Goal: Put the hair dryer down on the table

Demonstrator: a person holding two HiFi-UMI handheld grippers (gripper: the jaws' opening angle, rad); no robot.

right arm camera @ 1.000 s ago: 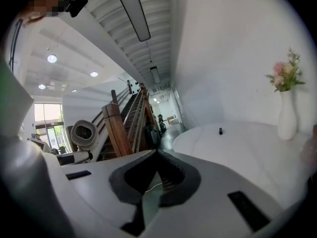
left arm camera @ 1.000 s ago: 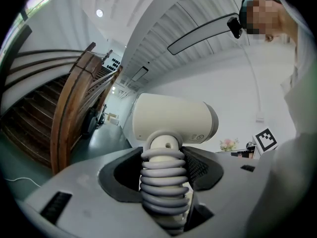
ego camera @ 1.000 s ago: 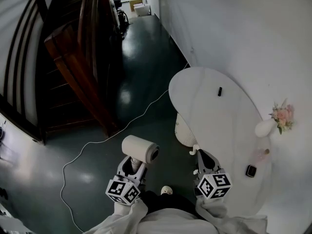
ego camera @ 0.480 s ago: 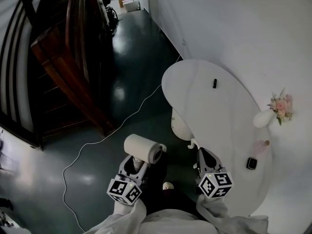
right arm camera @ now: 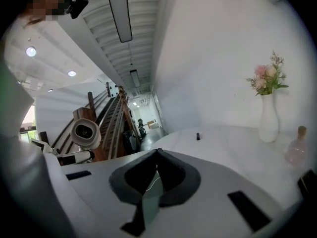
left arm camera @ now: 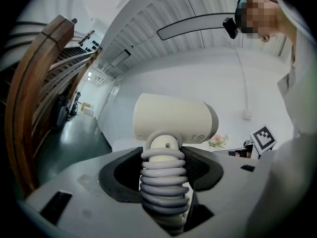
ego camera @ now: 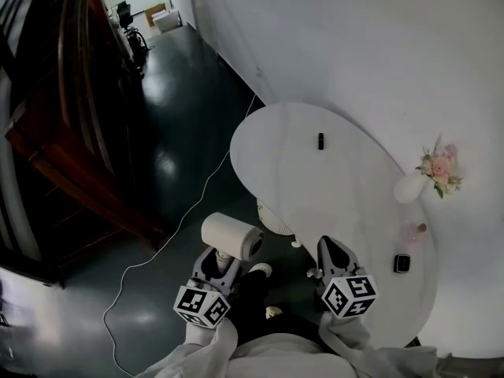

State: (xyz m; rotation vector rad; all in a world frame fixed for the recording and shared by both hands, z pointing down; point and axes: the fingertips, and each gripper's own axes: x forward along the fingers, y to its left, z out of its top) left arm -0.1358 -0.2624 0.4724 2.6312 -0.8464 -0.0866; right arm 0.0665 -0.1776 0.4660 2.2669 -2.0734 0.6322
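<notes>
A cream hair dryer (ego camera: 230, 236) stands barrel-up over the dark floor, left of the table. My left gripper (ego camera: 216, 264) is shut on its handle, which is wrapped in coils of grey cord (left arm camera: 162, 175). In the left gripper view the barrel (left arm camera: 173, 118) rises above the jaws, which clamp the coiled handle. The white oval table (ego camera: 315, 187) lies to the right. My right gripper (ego camera: 332, 252) hovers by the table's near edge, jaws closed together with nothing between them (right arm camera: 157, 151). From the right gripper view the hair dryer (right arm camera: 85, 132) shows nozzle-on at the left.
On the table are a small black object (ego camera: 320, 140), a white vase with pink flowers (ego camera: 409, 186), a pink bottle (ego camera: 411, 232) and a small black device (ego camera: 402, 264). A white round thing (ego camera: 276, 215) sits under the table. A white cable (ego camera: 181, 227) trails over the floor. A wooden staircase (ego camera: 71, 132) rises at the left.
The view has swung so the table sits further left and nearer the grippers. Both grippers keep their pose, and the hair dryer stays in the left one.
</notes>
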